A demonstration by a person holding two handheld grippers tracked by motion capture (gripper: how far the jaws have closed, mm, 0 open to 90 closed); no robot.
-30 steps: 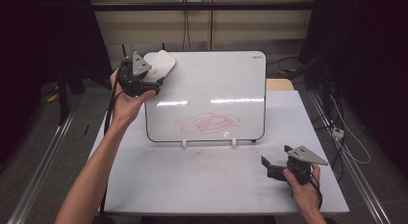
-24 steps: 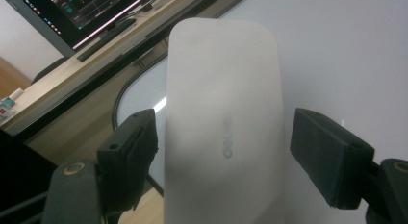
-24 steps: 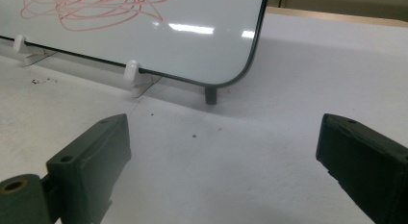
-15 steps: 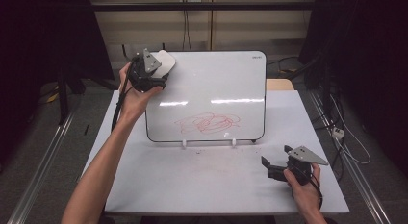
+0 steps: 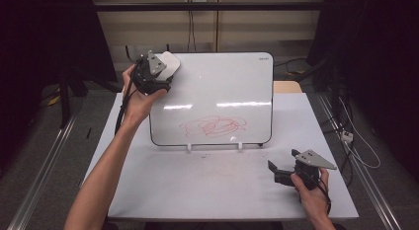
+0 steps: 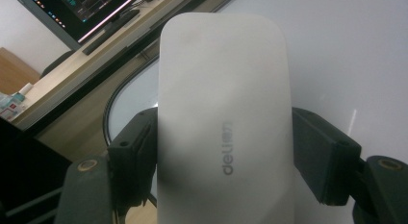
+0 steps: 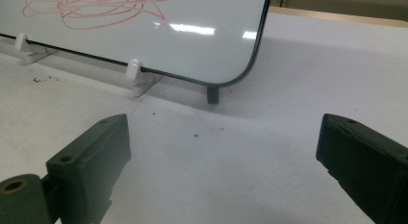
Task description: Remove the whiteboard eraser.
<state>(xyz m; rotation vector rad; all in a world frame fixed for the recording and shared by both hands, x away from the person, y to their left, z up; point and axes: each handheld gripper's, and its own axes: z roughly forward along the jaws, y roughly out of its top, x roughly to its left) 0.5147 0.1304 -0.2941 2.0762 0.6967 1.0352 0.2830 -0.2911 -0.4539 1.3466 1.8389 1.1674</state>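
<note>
Left gripper (image 5: 160, 72) clenches the white eraser (image 6: 223, 118) at the whiteboard's (image 5: 217, 87) top-left corner; the red scribble (image 5: 213, 126) lies below, rightward.

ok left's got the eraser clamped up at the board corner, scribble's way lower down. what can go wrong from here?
1. The whiteboard leans on two small white clips. A hard wipe could tip it or push it off them, and the right gripper sits open on the table, not bracing it.
2. The left gripper pinches the eraser only by its narrow sides, so it may twist or slip under wiping pressure.
3. The red scribble sits low, so its cable might drag across the board on the way down.
</note>
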